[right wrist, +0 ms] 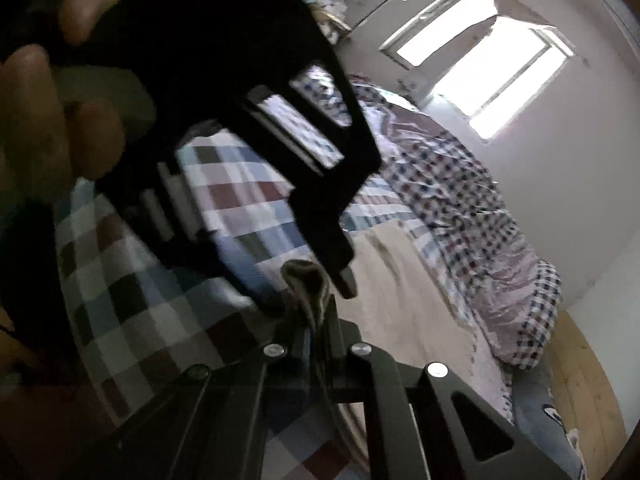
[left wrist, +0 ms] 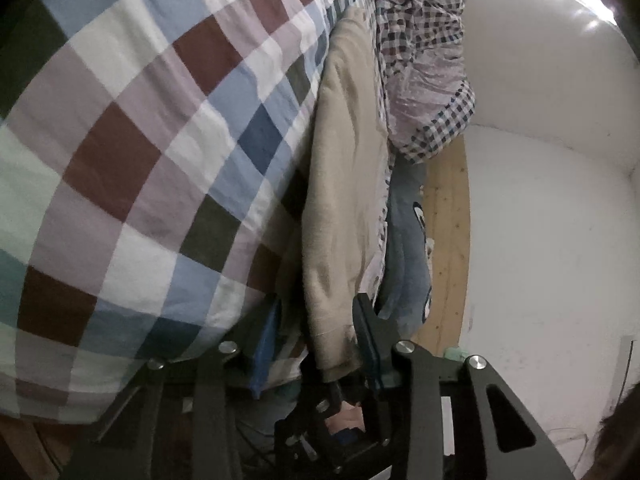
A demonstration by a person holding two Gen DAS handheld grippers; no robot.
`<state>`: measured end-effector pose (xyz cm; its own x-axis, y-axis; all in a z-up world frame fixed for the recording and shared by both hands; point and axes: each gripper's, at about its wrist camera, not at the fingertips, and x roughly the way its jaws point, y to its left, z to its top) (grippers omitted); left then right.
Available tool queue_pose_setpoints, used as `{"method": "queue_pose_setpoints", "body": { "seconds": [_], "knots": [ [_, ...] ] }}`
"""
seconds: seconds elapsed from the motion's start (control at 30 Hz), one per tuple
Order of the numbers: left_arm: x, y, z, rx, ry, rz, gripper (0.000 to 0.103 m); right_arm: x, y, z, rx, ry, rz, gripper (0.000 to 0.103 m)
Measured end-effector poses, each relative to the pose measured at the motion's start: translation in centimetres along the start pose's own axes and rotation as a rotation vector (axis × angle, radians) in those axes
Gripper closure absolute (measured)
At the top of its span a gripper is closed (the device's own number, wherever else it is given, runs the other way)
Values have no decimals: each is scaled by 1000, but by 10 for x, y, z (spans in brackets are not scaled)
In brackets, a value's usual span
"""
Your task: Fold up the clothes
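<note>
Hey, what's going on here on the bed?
A person is folding a beige garment on the checked bedspread. The right hand-held gripper is shut on a bunched bit of it. The left hand-held gripper has its fingers on either side of the garment's edge; grip unclear.

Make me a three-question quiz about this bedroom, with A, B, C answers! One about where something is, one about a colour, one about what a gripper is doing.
1. Where does the beige garment lie?
A. on the checked bed cover
B. on the floor
C. on the window sill

2. What colour is the bed's edge board?
A. black
B. pale wood
C. red

3. What is the right gripper doing?
A. hanging open
B. shut on the beige garment
C. shut on a pillow

Answers:
1 A, it is spread over the checked bed cover.
2 B, the grain shows light.
3 B, beige cloth bunches between its closed fingers.
</note>
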<state>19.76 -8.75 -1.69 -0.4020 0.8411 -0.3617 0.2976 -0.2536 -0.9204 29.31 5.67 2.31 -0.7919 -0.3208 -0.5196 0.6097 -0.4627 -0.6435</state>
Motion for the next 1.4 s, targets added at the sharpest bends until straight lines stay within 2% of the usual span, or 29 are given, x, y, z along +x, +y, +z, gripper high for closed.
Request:
{"method": "queue_pose_setpoints", "body": {
  "seconds": [0.03, 0.17, 0.23, 0.3, 0.53, 0.6, 0.77, 0.97, 1.07, 1.2, 1.27, 1.33, 1.37, 1.4],
  "knots": [
    [1, -1, 0, 1, 0, -2, 67, -1, 0, -1, -8, 2, 9, 99],
    [5, -4, -2, 12, -5, 3, 93, -7, 1, -4, -33, -1, 10, 98],
    [7, -3, -2, 7, -10, -2, 94, -7, -1, -7, -47, 0, -18, 86],
    [5, 0, -3, 8, -17, 0, 97, -7, -2, -13, -56, 4, -65, 58],
    [4, -15, -7, 60, -6, -42, 98, 13, -17, -17, 8, 76, -135, 46],
    [3, -17, -7, 65, -5, -59, 99, 19, -22, -14, 17, 76, -142, 35],
    [3, -17, -6, 55, 14, -113, 99, 35, -31, -8, 34, 88, -175, 34],
    [2, -19, -2, 43, 29, -160, 99, 52, -46, -8, 13, 120, -267, 36],
    [0, -20, -3, 41, 36, -174, 99, 64, -49, -9, -21, 137, -303, 41],
    [0, -19, -3, 34, 35, -188, 99, 76, -52, -13, -24, 162, -300, 62],
    [0, -18, -2, 28, 35, -193, 99, 78, -53, -13, -26, 164, -301, 64],
    [0, -17, -2, 26, 32, -194, 99, 79, -54, -12, -21, 164, -297, 72],
    [-1, -16, -2, 26, 31, -193, 99, 79, -55, -12, -19, 165, -295, 78],
    [0, -16, -2, 27, 30, -198, 99, 80, -55, -12, -17, 165, -293, 89]
  ]
}}
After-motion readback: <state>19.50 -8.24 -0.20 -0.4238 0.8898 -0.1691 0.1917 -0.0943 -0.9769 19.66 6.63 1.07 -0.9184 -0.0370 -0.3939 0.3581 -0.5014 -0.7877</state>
